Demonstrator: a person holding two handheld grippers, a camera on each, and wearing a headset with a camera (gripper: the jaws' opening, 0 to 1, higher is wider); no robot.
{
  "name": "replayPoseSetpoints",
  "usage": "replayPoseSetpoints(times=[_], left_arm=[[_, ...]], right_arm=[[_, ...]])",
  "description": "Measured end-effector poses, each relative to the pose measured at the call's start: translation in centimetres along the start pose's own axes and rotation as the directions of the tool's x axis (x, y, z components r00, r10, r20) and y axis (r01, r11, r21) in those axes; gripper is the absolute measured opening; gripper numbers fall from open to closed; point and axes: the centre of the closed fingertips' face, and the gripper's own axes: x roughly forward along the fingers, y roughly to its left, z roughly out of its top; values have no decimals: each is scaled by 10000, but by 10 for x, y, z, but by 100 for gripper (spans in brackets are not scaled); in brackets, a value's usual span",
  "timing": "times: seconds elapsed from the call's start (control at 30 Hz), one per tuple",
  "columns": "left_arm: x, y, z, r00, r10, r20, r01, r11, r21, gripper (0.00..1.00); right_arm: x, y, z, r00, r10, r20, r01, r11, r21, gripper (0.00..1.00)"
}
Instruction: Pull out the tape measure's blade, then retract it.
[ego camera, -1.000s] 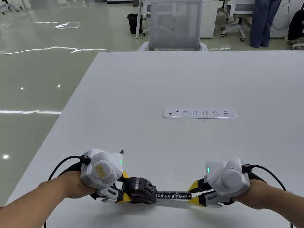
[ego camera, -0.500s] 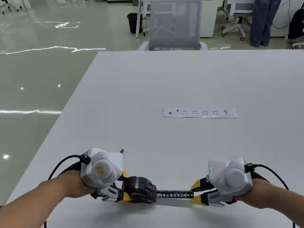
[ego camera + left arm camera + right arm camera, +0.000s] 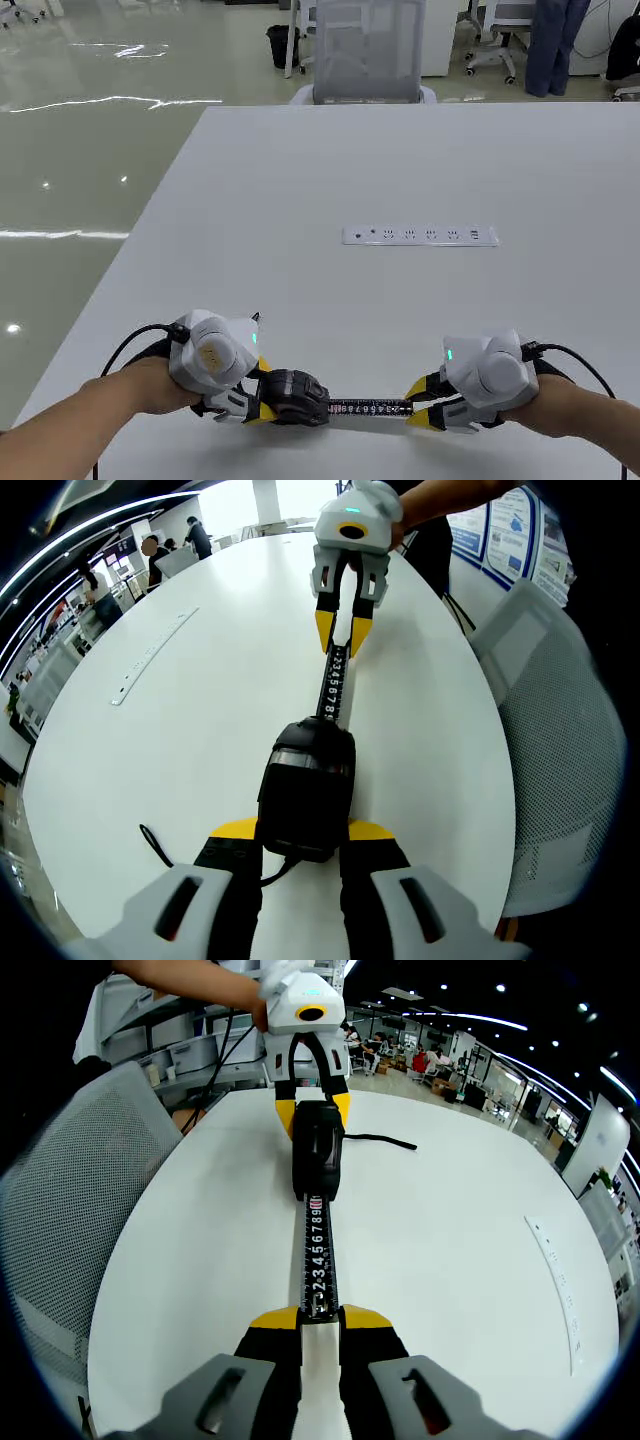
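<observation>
Being clenched between the yellow-tipped jaws of the left gripper is the black tape measure case, which is being held by its sides just above the near edge of the white table. The blade tip is being pinched by the right gripper, jaws closed on it. A short numbered length is being kept stretched straight between case and tip. A thin black strap is being trailed on the table beside the case. A white power strip is being left mid-table, well apart. A grey mesh chair is being seen at the far edge.
</observation>
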Motion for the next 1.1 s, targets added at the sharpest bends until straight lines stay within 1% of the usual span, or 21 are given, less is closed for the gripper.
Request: replayPoseSetpoints(times=[1.1], left_arm=[[0, 0, 1, 10000, -12, -21, 12, 10000, 39, 25]], right_arm=[[-10, -1, -12, 9999, -1, -115, 2, 10000, 31, 12]])
